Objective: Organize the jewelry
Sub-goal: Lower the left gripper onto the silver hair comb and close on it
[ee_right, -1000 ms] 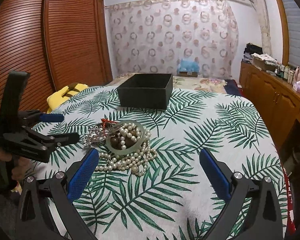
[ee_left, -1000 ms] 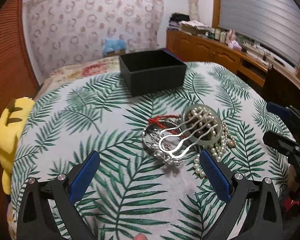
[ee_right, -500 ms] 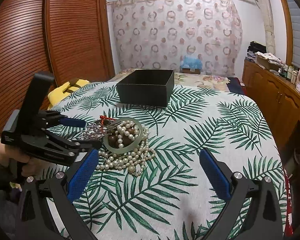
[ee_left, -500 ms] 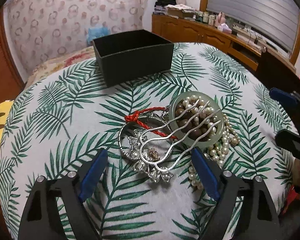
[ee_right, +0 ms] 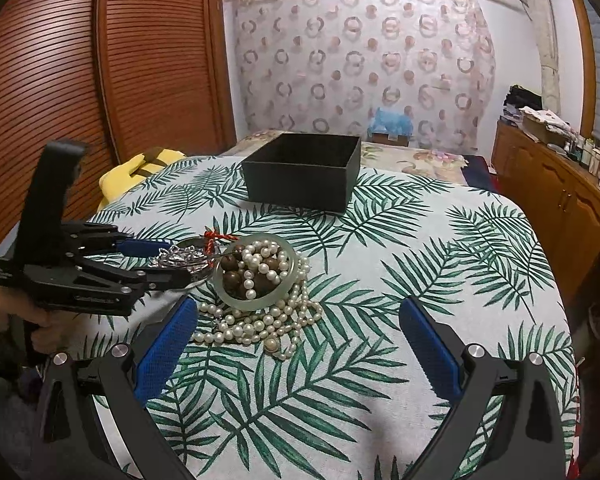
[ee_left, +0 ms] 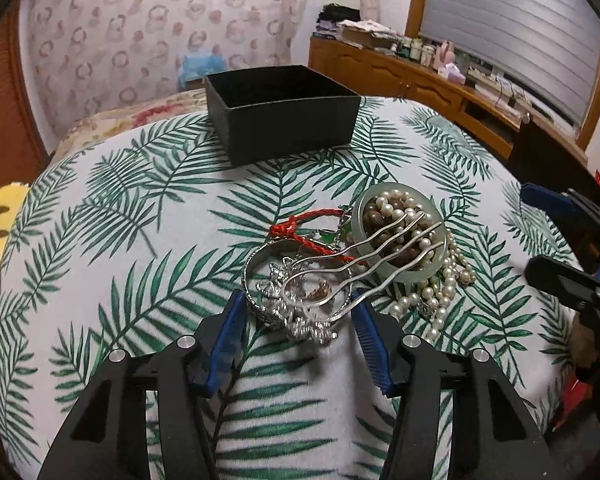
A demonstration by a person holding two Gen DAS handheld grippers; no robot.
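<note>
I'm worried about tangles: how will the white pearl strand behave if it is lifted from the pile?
The white pearl strand lies in loose loops, so it probably hangs floppy. It runs through and under the pale green bangle, so it may drag that along. Round beads could slip from a pinch.

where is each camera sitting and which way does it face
Left wrist: on the left gripper, angled down at the silver hair comb between its closing blue fingers; the right gripper shows at the right edge.
Right wrist: on the right gripper, facing across the pearl necklace toward the black box; its jaws are open; the left gripper and a hand show at left.
Shared: jade bangle, box, leaf-print cloth.
</note>
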